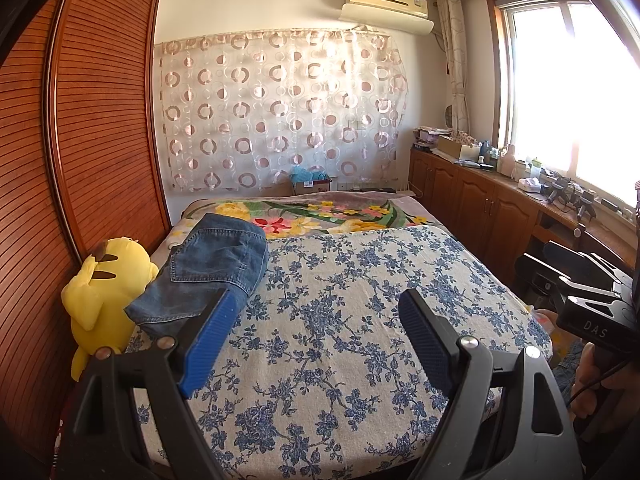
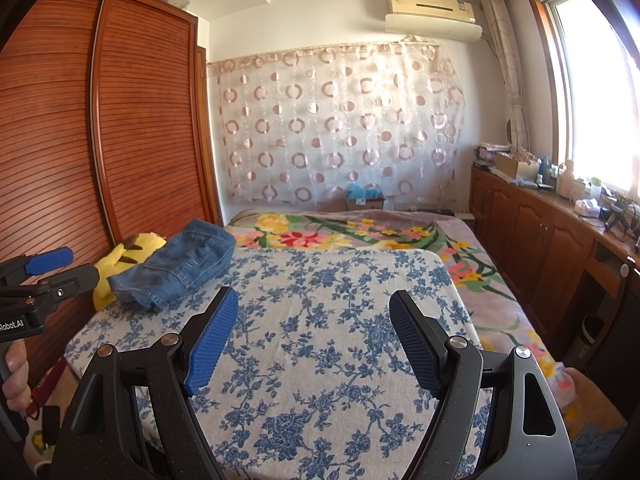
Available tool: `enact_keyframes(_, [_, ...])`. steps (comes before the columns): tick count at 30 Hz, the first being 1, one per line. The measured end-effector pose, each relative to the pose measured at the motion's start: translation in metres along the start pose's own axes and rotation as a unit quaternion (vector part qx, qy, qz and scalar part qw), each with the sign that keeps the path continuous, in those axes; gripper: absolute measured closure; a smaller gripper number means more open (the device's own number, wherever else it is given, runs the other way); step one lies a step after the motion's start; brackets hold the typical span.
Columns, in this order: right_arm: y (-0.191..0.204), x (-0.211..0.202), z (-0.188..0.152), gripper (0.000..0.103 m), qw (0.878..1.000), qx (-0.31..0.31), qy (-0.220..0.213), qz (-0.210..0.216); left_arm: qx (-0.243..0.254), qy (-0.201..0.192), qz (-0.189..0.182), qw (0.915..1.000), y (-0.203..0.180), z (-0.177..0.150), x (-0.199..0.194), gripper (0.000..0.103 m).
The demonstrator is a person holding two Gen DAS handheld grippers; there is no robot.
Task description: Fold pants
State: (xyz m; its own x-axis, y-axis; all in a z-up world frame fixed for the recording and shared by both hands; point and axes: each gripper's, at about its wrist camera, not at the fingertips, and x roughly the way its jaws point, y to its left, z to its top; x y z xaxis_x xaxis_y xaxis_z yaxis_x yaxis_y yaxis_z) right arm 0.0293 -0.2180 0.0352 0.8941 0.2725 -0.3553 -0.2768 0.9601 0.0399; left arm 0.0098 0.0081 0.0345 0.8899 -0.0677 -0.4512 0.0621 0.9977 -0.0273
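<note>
Lying at the far left of the bed, the folded blue denim pants (image 1: 212, 264) rest as a compact bundle on the blue-flowered white bedspread (image 1: 340, 320), right beside a yellow plush toy (image 1: 104, 292) that sits against the slatted wooden wardrobe (image 1: 80, 120). From where I stand, the folding looks finished, or nearly so: the pants sit in a neat stack with the back pocket facing up. The left hand-held gripper (image 1: 320, 336) hovers over the bedspread with its blue-padded fingers spread wide and nothing between them. The right hand-held gripper (image 2: 316, 336) is the same, wide apart and empty, held above the middle of the bed. Neither touches the pants. If anything remains, I would guess it is only squaring up the loose lower edge, which would mean reaching left toward the bundle.
</note>
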Motion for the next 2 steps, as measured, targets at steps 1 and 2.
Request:
enact_keyframes(1, [0.0001,0.0000,0.0000,0.023,1.000,0.000,0.000,0.000,0.000,0.000,-0.001,1.0000,0.0000,0.0000,0.0000,0.019])
enact_keyframes(2, [0.0000,0.0000,0.0001,0.023,1.000,0.000,0.000,0.000,0.000,0.000,0.000,1.0000,-0.0001,-0.0001,0.0001,0.019])
